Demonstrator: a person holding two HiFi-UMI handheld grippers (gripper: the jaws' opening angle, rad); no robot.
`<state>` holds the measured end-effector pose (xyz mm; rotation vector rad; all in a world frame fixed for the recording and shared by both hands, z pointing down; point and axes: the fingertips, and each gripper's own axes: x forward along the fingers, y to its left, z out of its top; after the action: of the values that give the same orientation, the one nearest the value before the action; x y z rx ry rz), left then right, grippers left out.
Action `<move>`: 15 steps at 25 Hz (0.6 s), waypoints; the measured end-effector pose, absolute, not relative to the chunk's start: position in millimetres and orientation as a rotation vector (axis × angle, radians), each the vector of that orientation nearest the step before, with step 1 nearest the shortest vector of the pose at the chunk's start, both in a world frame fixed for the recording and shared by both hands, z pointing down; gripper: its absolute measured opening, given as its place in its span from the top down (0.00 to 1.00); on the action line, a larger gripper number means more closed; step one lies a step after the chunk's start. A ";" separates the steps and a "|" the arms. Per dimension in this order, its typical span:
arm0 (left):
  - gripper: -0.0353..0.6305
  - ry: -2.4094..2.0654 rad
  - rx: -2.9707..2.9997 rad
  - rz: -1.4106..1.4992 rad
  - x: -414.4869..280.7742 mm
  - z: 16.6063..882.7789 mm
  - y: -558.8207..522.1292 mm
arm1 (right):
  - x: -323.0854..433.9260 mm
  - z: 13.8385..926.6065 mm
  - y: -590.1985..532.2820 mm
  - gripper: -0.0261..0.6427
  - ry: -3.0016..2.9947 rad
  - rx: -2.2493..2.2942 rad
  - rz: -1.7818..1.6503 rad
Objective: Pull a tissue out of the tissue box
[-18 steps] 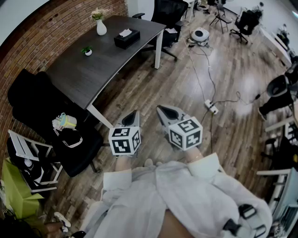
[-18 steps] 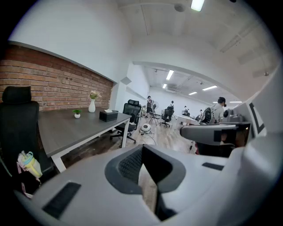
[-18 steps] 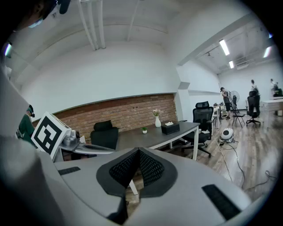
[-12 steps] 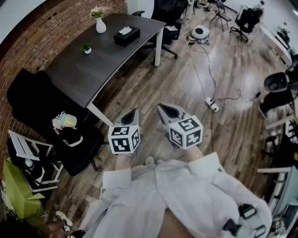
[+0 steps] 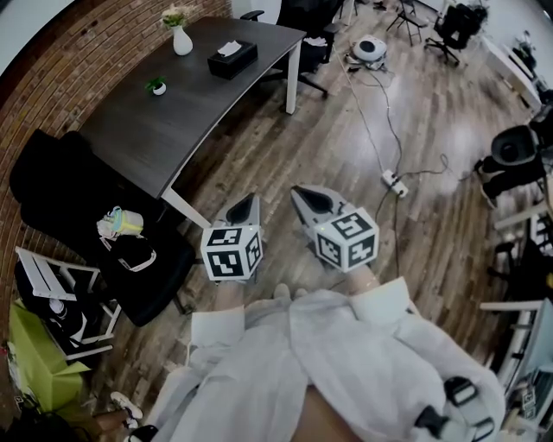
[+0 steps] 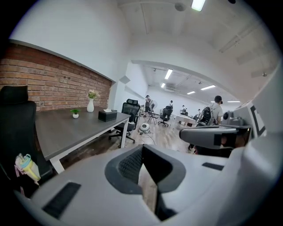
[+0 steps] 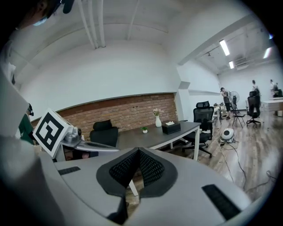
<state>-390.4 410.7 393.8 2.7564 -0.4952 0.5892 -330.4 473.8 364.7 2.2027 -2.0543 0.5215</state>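
Note:
A black tissue box (image 5: pixel 232 59) with a white tissue sticking out of its top stands on the far end of a dark desk (image 5: pixel 173 121). The box also shows small in the left gripper view as tissue box (image 6: pixel 107 115) and in the right gripper view as tissue box (image 7: pixel 170 127). My left gripper (image 5: pixel 244 210) and right gripper (image 5: pixel 307 199) hang side by side over the wooden floor, well short of the desk. Both are shut with nothing between their jaws.
A white vase (image 5: pixel 181 39) with flowers and a small potted plant (image 5: pixel 157 86) stand on the desk. A black chair (image 5: pixel 104 233) holding a bag sits at the near left. A black office chair (image 5: pixel 307 26) stands beyond the desk. Cables and a power strip (image 5: pixel 394 182) lie on the floor.
The head view has shifted a little, so the desk and box sit slightly higher and further left in the frame. Both grippers keep their places, still shut.

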 end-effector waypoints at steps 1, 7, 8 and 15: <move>0.94 -0.466 2.765 0.570 -390.3 392.8 410.5 | -335.0 364.2 471.3 0.96 -2.089 2.186 0.515; 0.94 -0.235 2.766 0.486 -387.8 391.0 409.3 | -341.1 372.6 456.0 0.96 -2.142 2.190 0.559; 0.94 -0.230 2.768 0.490 -387.9 392.7 407.4 | -340.1 375.1 454.1 0.96 -2.129 2.197 0.564; 0.94 -0.259 2.774 0.559 -393.1 411.8 389.1 | -333.1 398.6 444.8 0.95 -1.978 2.256 0.618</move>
<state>-393.1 389.1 411.8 2.7742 -0.2594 0.5595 -333.1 444.8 398.6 2.2559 -1.9779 0.6183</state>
